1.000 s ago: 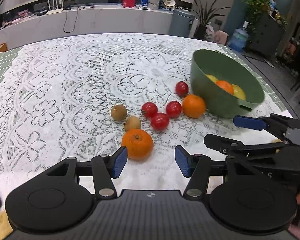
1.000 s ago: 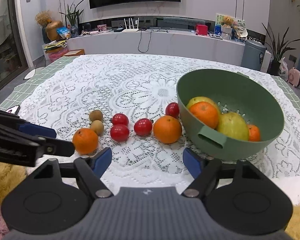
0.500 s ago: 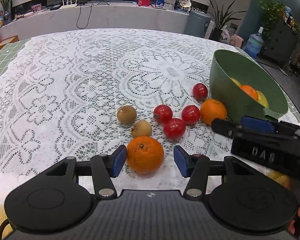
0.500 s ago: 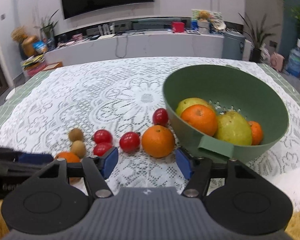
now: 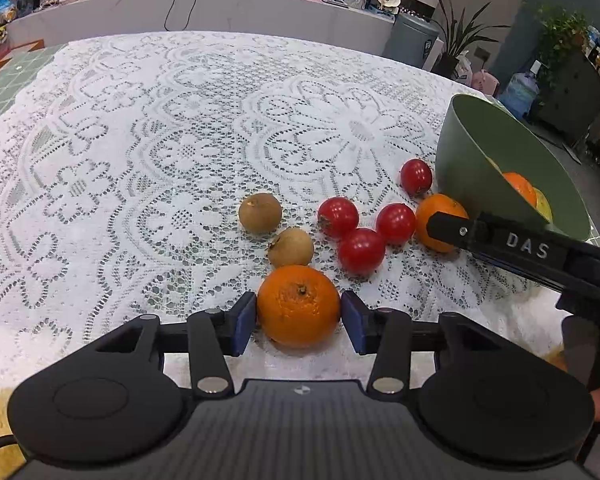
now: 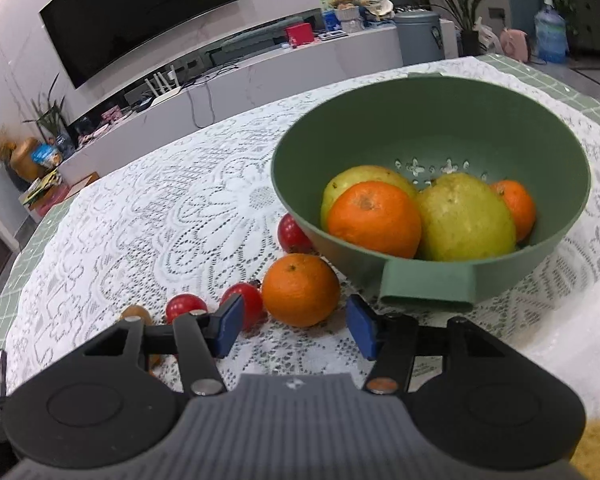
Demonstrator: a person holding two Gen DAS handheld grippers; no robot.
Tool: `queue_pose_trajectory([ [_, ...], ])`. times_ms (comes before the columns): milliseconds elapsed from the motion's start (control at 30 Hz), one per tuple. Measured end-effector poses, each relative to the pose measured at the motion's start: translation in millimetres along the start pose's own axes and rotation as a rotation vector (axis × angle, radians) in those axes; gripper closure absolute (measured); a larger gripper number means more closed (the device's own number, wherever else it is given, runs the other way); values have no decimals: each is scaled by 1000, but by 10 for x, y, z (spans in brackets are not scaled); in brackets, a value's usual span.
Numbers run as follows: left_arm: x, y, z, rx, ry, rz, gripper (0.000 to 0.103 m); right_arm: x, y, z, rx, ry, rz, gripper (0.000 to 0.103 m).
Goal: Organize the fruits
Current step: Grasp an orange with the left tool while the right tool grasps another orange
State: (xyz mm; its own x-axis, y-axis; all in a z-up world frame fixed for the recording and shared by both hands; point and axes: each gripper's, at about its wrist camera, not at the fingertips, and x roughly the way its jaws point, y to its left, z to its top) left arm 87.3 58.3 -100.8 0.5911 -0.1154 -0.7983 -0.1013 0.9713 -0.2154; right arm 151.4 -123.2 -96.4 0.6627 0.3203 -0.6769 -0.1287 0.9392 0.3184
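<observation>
An orange (image 5: 299, 306) rests on the lace cloth between the pads of my left gripper (image 5: 298, 320). Its jaws are closing and both blue pads touch the fruit's sides. A second orange (image 6: 300, 290) lies beside the green bowl (image 6: 420, 128), just ahead of my right gripper (image 6: 296, 324). The right jaws are also closing, with gaps on both sides and nothing between the pads. One right finger (image 5: 500, 236) crosses the left wrist view in front of that orange (image 5: 436, 216). The bowl holds two oranges and two yellow-green fruits (image 6: 466, 216).
Several red cherry tomatoes (image 5: 360, 250) and two small brown fruits (image 5: 260, 213) lie between the two oranges. The bowl's handle (image 6: 426, 284) juts toward my right gripper. The white lace cloth (image 5: 140, 140) stretches far to the left. A low counter runs behind the table.
My left gripper came down over the near orange and its jaws narrowed onto it. My right gripper rolled, moved toward the orange by the bowl, and its jaws narrowed.
</observation>
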Motion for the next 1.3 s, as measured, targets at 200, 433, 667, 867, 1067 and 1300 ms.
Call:
queue_pose_trajectory([
  [200, 21, 13, 14, -18, -5, -6, 50, 98, -58, 5, 76, -6, -6, 49],
  [433, 32, 5, 19, -14, -4, -7, 50, 179, 2, -6, 55, -22, -4, 58],
  [667, 28, 9, 13, -18, -5, -11, 50, 176, 58, -14, 19, -26, -18, 59],
  [867, 11, 13, -2, -25, -6, -18, 51, 130, 93, -27, 8, -12, -24, 59],
  [1067, 9, 24, -4, -31, -6, -22, 51, 17, 74, -69, -7, 26, -17, 60],
  [1300, 4, 11, -6, -29, -4, -14, 48, -111, 110, -176, -77, 80, -20, 59],
])
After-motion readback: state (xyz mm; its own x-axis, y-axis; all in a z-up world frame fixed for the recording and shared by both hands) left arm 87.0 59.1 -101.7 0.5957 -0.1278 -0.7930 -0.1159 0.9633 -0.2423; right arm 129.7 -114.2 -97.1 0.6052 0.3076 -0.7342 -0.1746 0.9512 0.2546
